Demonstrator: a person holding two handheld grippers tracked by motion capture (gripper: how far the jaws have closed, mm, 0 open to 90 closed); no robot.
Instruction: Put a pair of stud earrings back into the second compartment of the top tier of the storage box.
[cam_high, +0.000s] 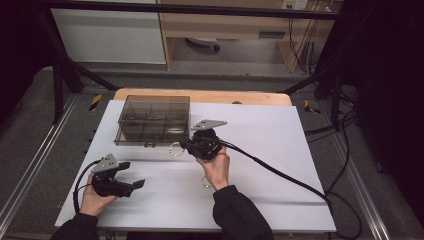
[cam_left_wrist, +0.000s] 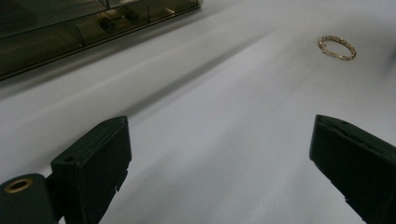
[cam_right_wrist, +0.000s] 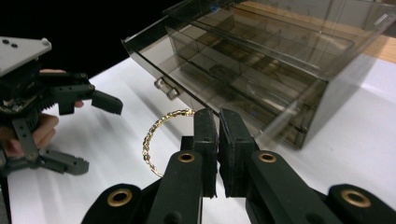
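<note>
White sheet (cam_high: 260, 150) over pale wooden table (cam_high: 225, 96)

A white sheet (cam_high: 280, 150) covers the bench (cam_high: 200, 95), whose wooden far edge shows bare. Grey floor (cam_high: 30, 125) surrounds it, with metal rails left and right. Beyond stand a white panel (cam_high: 107, 35) and a wooden cabinet (cam_high: 225, 25) (cables hang at its right). The corners lie dark.

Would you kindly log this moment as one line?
right gripper: shut on gold bracelet | left gripper: open, idle | smoked box: closed | second bracelet: on table
</note>
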